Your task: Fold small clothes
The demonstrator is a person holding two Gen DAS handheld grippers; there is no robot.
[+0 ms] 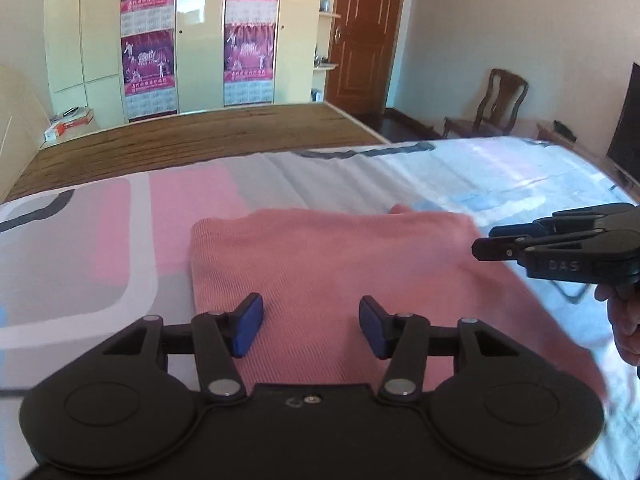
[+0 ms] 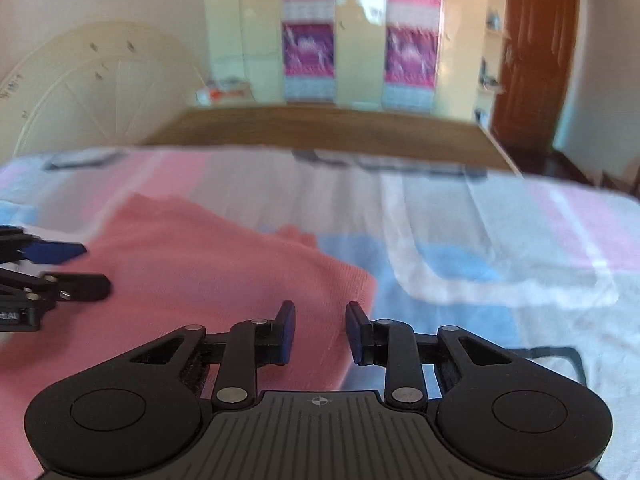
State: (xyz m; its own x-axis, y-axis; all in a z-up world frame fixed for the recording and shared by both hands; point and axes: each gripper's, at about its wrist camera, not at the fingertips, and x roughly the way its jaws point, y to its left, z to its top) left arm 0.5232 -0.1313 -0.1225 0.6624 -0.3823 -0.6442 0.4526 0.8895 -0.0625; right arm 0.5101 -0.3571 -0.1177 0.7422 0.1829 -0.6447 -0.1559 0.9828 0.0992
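A pink knit garment (image 1: 332, 268) lies folded flat on the patterned bed sheet (image 1: 80, 240). It also shows in the right wrist view (image 2: 208, 276). My left gripper (image 1: 311, 326) is open and empty, just above the garment's near left part. My right gripper (image 2: 320, 330) is open and empty over the garment's right edge. The right gripper also shows from the side in the left wrist view (image 1: 492, 242), above the garment's right side. The left gripper shows at the left edge of the right wrist view (image 2: 80, 266).
The bed's bare wooden board (image 1: 192, 140) lies beyond the sheet. A wardrobe (image 1: 192, 36) with posters and a brown door (image 1: 366, 32) stand behind. A wooden chair (image 1: 492, 104) is at the right. A headboard (image 2: 92, 88) is at the left.
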